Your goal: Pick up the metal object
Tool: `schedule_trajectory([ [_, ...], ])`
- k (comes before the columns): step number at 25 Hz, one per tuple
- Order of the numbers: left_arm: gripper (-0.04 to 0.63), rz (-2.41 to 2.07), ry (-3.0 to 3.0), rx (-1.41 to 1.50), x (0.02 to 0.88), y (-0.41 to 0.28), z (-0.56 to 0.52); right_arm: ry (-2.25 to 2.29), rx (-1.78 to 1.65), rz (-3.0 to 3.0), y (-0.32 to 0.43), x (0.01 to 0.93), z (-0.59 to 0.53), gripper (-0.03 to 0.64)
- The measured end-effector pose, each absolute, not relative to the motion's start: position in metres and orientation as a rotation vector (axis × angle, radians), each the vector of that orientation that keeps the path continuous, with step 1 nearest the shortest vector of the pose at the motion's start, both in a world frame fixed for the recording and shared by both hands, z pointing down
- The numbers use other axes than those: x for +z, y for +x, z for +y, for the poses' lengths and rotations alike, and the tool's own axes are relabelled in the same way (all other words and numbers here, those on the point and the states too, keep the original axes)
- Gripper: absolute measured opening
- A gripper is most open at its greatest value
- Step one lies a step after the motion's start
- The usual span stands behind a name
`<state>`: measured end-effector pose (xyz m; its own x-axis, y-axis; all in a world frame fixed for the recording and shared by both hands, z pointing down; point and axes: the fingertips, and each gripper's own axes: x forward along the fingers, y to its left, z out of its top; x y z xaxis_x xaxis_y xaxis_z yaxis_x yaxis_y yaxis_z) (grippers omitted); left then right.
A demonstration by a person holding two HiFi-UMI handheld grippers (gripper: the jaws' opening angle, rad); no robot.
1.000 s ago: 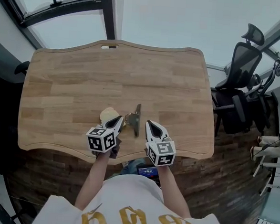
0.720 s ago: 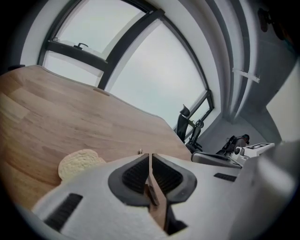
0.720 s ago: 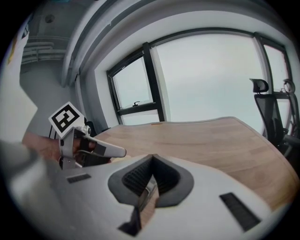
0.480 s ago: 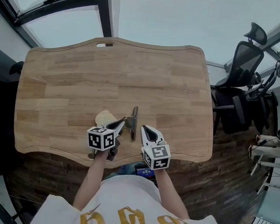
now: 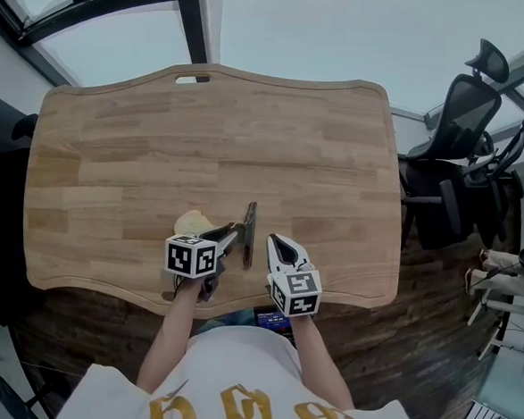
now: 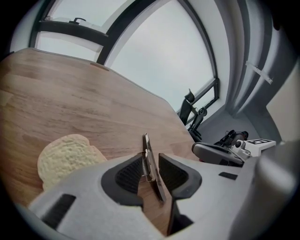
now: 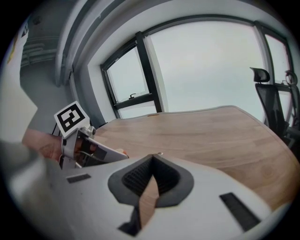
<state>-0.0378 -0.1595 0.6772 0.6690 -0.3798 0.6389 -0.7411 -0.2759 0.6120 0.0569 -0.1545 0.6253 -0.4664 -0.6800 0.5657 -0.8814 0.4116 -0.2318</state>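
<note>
My left tongs (image 5: 231, 234) are clamped on the metal piece (image 5: 251, 218), which stands on edge between the jaws, just beside the bread slice (image 5: 193, 223) on the wooden table (image 5: 250, 123). My right tongs (image 5: 274, 242) are closed and empty, near the metal piece.

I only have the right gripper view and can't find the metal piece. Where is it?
Observer: The metal piece stands on edge between the jaws of the left gripper, which are shut on it.
Operator: Anything close by?
Observer: Bread lies on the table, just left of that gripper.
Operator: Where's my right gripper relative to the piece?
Observer: The right gripper sits right of it, apart from it, near the table's front edge.
</note>
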Motion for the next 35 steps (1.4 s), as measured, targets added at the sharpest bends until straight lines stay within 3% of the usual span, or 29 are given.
schedule_trajectory([
  [8, 0.110, -0.834, 1.851, 0.507, 0.693, -0.030, -0.161, 1.332, 0.744, -2.269, 0.060, 0.635, -0.159, 0.011],
  [17, 0.064, -0.782, 1.813, 0.537, 0.703, -0.024, -0.159, 1.329, 0.755, -2.264, 0.063, 0.640, -0.165, 0.011],
  [35, 0.020, -0.735, 1.692, 0.421, 0.704, -0.017, -0.159, 1.345, 0.752, -2.260, 0.071, 0.637, -0.170, 0.011],
])
